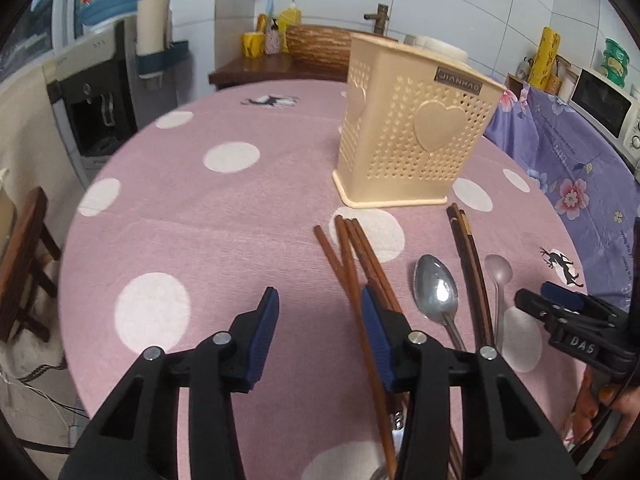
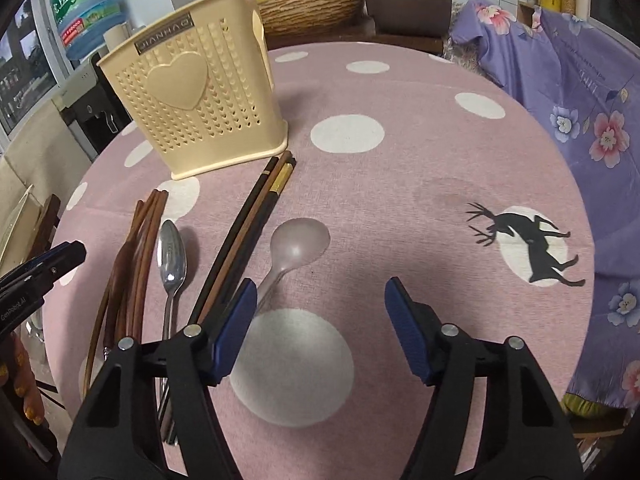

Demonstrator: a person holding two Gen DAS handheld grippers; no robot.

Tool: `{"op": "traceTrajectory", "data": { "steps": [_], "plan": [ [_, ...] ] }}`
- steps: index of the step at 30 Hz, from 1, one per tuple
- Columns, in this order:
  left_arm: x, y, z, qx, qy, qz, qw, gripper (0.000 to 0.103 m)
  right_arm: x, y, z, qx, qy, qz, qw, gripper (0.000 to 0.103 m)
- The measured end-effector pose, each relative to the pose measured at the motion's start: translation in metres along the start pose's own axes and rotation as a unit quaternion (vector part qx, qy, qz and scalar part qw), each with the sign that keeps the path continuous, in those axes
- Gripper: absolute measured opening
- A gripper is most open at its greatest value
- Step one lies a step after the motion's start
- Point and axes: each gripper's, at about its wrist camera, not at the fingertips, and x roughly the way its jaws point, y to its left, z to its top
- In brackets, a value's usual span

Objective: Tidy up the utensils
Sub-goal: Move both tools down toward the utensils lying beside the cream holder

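A cream perforated utensil holder [image 1: 416,128] stands upright on the pink dotted tablecloth [image 1: 200,216]; it also shows in the right wrist view [image 2: 200,96]. In front of it lie reddish-brown chopsticks [image 1: 352,264], a metal spoon [image 1: 436,292], dark chopsticks [image 1: 472,268] and a translucent spoon [image 1: 499,272]. My left gripper [image 1: 320,304] is open and empty, its right finger over the reddish chopsticks. My right gripper [image 2: 320,292] is open and empty, just right of the translucent spoon [image 2: 298,246] and the dark chopsticks [image 2: 248,232]. The metal spoon [image 2: 173,256] and the reddish chopsticks [image 2: 136,256] lie further left.
A purple floral cloth [image 2: 580,120] drapes over something at the right of the table. A water dispenser [image 1: 92,112] stands at the left, a wooden stool [image 1: 24,260] below it. A microwave [image 1: 604,108] stands at the far right. A wooden basin [image 2: 312,10] sits behind the table.
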Motion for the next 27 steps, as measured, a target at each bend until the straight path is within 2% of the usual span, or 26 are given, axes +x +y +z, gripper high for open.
{"op": "traceTrajectory", "data": {
  "steps": [6, 13, 15, 17, 20, 25, 27],
  "plan": [
    [0.019, -0.007, 0.008, 0.006, 0.019, -0.003, 0.9998, 0.039, 0.012, 0.011, 0.005, -0.006, 0.012, -0.022, 1.000, 0.064],
    [0.023, -0.001, 0.011, 0.014, 0.026, 0.012, 0.9995, 0.039, 0.020, 0.028, 0.010, -0.038, 0.015, -0.058, 0.997, 0.058],
    [0.025, -0.001, 0.014, 0.017, 0.029, 0.014, 0.9993, 0.039, 0.022, 0.031, 0.012, -0.039, 0.016, -0.057, 0.997, 0.055],
    [0.028, -0.004, 0.017, 0.024, 0.030, 0.014, 0.9992, 0.039, 0.023, 0.036, 0.015, -0.048, 0.018, -0.053, 0.997, 0.045],
    [0.034, -0.009, 0.023, 0.034, 0.036, 0.010, 0.9987, 0.039, 0.023, 0.039, 0.016, -0.056, 0.018, -0.045, 0.997, 0.039],
    [0.047, -0.017, 0.027, 0.046, 0.058, 0.005, 0.9973, 0.034, 0.022, 0.036, 0.017, -0.063, 0.020, -0.039, 0.997, 0.035],
    [0.051, -0.021, 0.029, 0.058, 0.062, 0.011, 0.9963, 0.028, 0.022, 0.035, 0.017, -0.065, 0.022, -0.037, 0.997, 0.035]
  ]
}}
